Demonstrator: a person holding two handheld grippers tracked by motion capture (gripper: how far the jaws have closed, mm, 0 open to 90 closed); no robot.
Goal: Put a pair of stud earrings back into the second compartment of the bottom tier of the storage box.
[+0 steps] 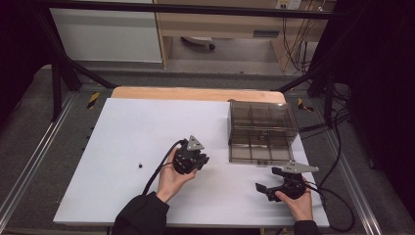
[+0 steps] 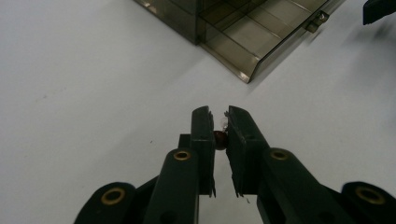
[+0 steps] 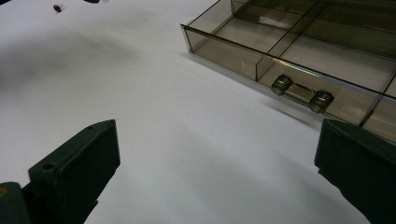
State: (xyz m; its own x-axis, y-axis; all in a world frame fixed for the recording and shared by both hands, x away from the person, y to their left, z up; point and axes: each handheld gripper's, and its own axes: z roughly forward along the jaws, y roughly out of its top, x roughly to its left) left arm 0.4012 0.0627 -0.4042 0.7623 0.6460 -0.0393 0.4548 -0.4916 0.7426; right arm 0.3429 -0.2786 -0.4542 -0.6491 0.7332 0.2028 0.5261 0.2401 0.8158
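Note:
My left gripper (image 1: 199, 161) (image 2: 219, 115) hovers over the middle of the white table, a little left of the smoky transparent compartment box (image 1: 262, 131) (image 2: 243, 35). Its jaws are shut on a small dark red piece (image 2: 220, 138), pinched between the pads. Near the table's front right, my right gripper (image 1: 268, 179) (image 3: 217, 134) stands wide open with nothing between its fingers. It faces the box's front wall and its latch (image 3: 302, 92).
Another small dark piece (image 1: 140, 166) (image 3: 57, 8) lies alone on the white table (image 1: 122, 132), left of my left hand. The box has several compartments, the near ones bare. Black frame posts and cables stand around the table edges.

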